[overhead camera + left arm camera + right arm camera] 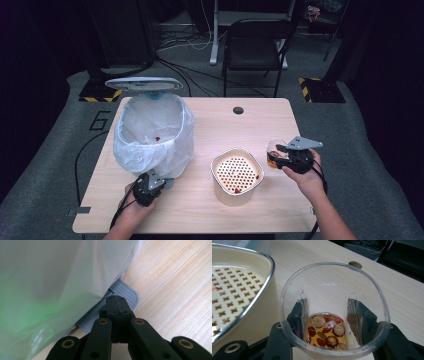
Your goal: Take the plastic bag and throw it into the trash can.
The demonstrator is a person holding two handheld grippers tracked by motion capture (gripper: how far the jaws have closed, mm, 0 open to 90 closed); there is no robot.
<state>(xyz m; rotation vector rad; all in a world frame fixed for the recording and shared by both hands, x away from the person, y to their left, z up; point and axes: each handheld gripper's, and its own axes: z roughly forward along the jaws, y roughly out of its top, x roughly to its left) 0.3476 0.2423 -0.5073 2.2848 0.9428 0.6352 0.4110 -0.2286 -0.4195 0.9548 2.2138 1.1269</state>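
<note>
The right tool [286, 156] holds a glass [334, 315] between its jaws, amber liquid and red bits at the bottom, just right of the strainer pot [237, 176]. The left tool [117, 305], jaws closed together, presses the pedal [125, 293] under the bin [152, 132].

Left gripper [149, 188] low at the near left, fingers [117, 305] pressed fully together, right gripper [283, 156] raised at the right, fingers part-spread, clamping.
</note>
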